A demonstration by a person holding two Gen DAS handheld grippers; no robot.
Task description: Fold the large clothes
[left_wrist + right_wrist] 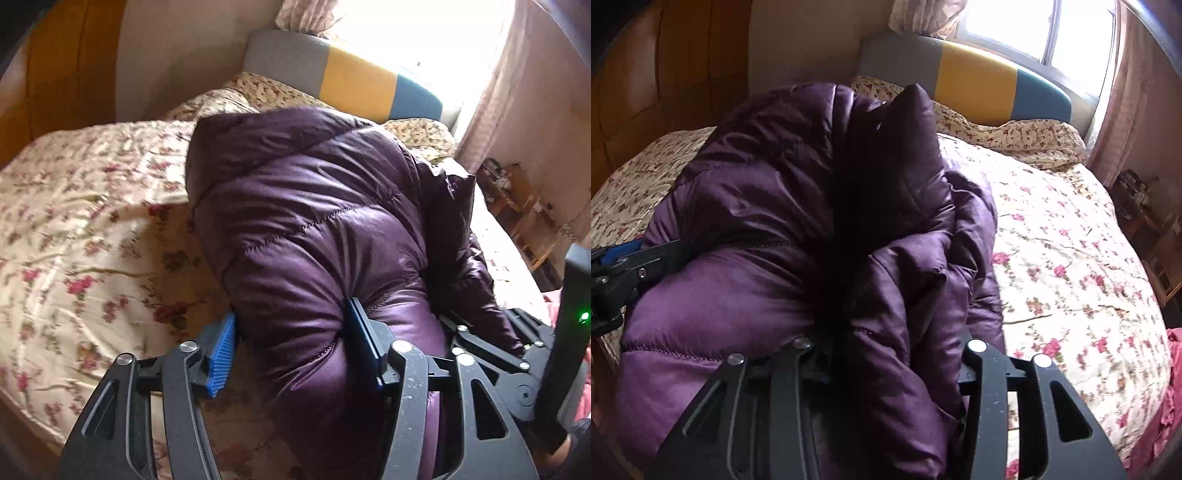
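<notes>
A puffy purple quilted jacket (317,221) lies bunched lengthwise on the flowered bedspread (92,221). My left gripper (291,325) straddles its near end. The right pad digs into the padding, while the blue left pad (221,350) only brushes the fabric's edge and its ribbed face shows bare, so the jaws stand open. In the right wrist view the jacket (768,206) is gathered thickly between the fingers of my right gripper (890,343). The pads are buried in it and creases run into the pinch. The left gripper (628,254) shows at that view's left edge.
A grey, yellow and blue headboard (975,74) and flowered pillows (1015,133) close the far end of the bed. A wooden wardrobe (66,66) stands to the left, and a bright window with curtains (1108,110) and a cluttered shelf (1145,206) to the right. Pink fabric (1171,369) lies at the right bed edge.
</notes>
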